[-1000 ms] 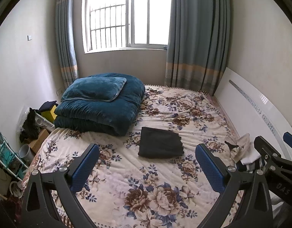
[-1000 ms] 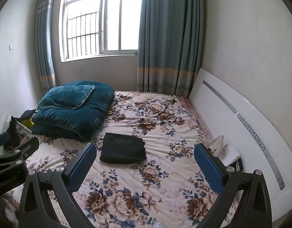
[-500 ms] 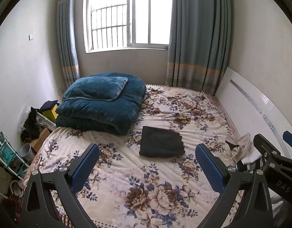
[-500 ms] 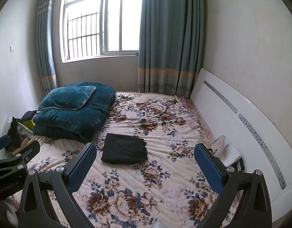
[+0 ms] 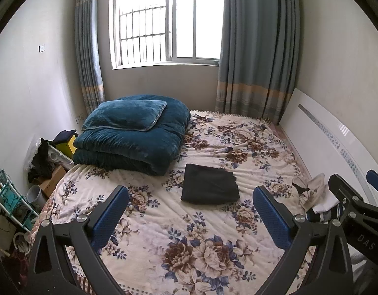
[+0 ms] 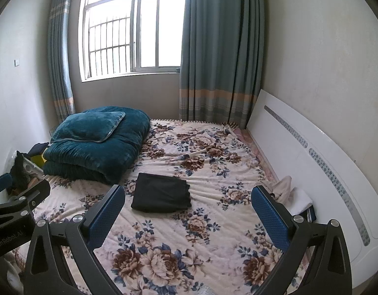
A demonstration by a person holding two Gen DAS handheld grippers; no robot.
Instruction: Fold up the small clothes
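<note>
The left claw [image 5: 190, 211] and the right claw [image 6: 187, 210] are both wide open, side by side, holding nothing, up in the air.

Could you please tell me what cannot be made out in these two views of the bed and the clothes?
- Pile of clothes by the headboard: how many pieces is unclear; the right tool's frame covers its lower part in the left wrist view, and the right tool finger covers part in the right wrist view.
- Folded black garment: its type cannot be told.
- Left tool: open, empty.
</note>
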